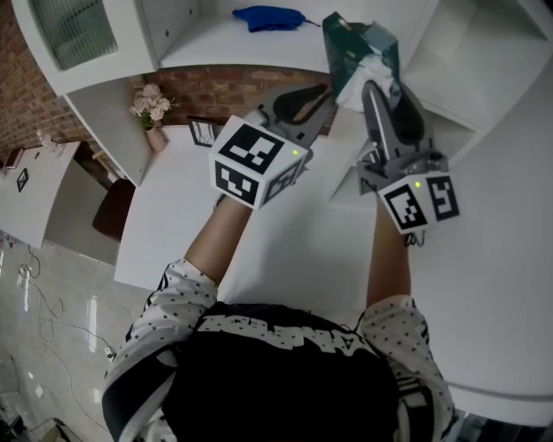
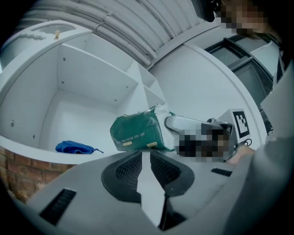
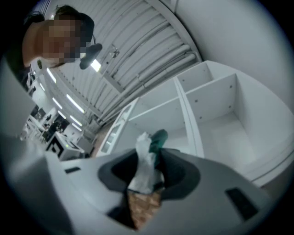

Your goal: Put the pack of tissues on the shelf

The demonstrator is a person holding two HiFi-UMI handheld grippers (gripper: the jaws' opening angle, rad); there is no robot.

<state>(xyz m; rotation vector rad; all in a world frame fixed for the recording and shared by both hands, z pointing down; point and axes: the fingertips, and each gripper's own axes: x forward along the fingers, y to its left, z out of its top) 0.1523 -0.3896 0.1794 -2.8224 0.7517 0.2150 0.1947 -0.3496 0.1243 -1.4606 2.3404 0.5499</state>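
right tool (image 1: pixel 373 86) grips tissues (image 1: pixel 363 43) (shelf (image 1: pixel 216 39) holds cloth (image 1: pixel 268 17)).

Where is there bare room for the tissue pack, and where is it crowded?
Bare: the shelf board behind and right of the blue pouch, up to the divider; also the white tabletop in front of the person. Crowded: the table's far left corner, with the flower vase and picture frame. The right gripper holds the pack of tissues.
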